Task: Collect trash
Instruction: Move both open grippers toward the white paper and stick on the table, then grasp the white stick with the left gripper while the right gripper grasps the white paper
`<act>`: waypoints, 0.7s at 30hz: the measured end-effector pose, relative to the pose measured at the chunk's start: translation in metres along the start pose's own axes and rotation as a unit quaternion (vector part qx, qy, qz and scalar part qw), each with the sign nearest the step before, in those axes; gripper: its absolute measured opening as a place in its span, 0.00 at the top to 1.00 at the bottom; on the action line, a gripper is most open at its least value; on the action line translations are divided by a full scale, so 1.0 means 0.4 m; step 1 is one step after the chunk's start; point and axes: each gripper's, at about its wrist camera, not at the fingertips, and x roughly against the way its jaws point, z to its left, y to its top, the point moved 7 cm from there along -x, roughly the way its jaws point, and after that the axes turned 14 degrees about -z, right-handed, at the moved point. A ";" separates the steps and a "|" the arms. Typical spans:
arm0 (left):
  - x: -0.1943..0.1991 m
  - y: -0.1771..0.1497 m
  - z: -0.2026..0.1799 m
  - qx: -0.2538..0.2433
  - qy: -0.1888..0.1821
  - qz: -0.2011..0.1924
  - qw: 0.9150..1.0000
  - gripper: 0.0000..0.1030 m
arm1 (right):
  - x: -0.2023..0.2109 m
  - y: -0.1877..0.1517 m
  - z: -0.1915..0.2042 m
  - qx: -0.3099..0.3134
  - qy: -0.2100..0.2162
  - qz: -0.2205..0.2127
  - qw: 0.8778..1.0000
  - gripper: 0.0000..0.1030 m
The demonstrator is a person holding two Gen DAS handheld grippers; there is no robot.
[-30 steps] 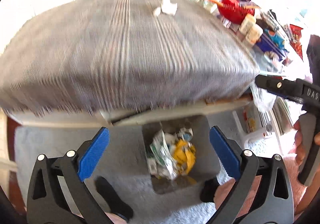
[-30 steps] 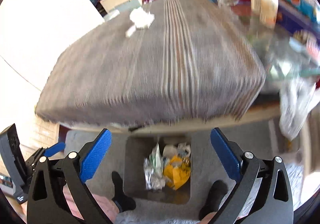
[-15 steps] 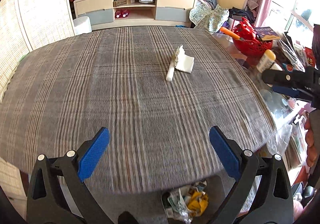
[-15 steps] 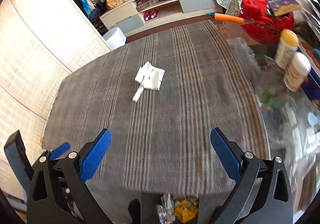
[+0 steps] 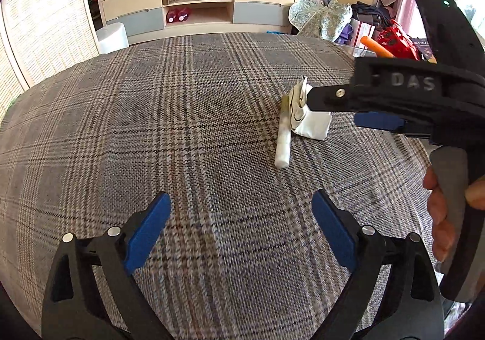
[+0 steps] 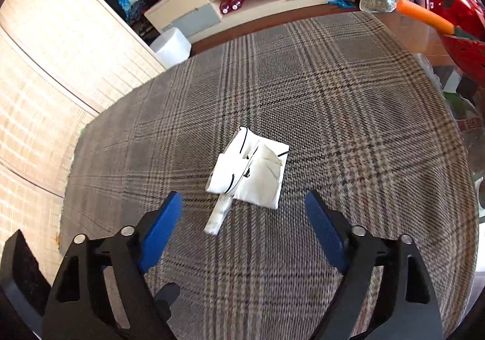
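A crumpled white paper wrapper [image 6: 251, 171] lies on the plaid tablecloth [image 6: 348, 115], with a small white rolled paper stick [image 6: 219, 214] beside it. Both also show in the left wrist view: the wrapper [image 5: 312, 125] and the stick [image 5: 283, 143]. My right gripper [image 6: 242, 229] is open and empty, just in front of the stick and above the cloth. In the left wrist view the right gripper [image 5: 333, 108] reaches in from the right, partly hiding the wrapper. My left gripper [image 5: 241, 228] is open and empty, further back over the cloth.
A TV cabinet [image 5: 200, 11] stands beyond the table. A red basket [image 6: 460, 18] and an orange-handled tool [image 6: 424, 17] sit at the right edge. A white stool [image 6: 171, 46] stands on the floor at the far left. A woven screen [image 6: 45, 73] lines the left side.
Both grippers have risen from above the floor bin to over the tabletop and moved forward toward the white paper. The bin has dropped out of view. Both stay open.
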 end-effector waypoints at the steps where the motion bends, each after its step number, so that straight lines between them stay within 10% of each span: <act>1: -0.007 0.001 0.000 -0.001 -0.001 0.000 1.000 0.15 | -0.011 0.000 0.000 0.006 -0.004 -0.001 1.000 0.21; 7: -0.056 0.006 0.002 -0.004 -0.003 0.000 1.000 0.16 | -0.078 0.008 -0.003 -0.010 0.005 0.007 1.000 0.24; 17: -0.128 0.020 -0.036 -0.009 -0.015 -0.002 1.000 0.22 | -0.057 0.033 -0.015 0.049 0.002 -0.011 0.999 0.72; 21: -0.160 0.030 -0.050 -0.012 -0.021 0.003 1.000 0.42 | -0.036 0.045 -0.070 0.048 -0.008 -0.013 0.999 0.73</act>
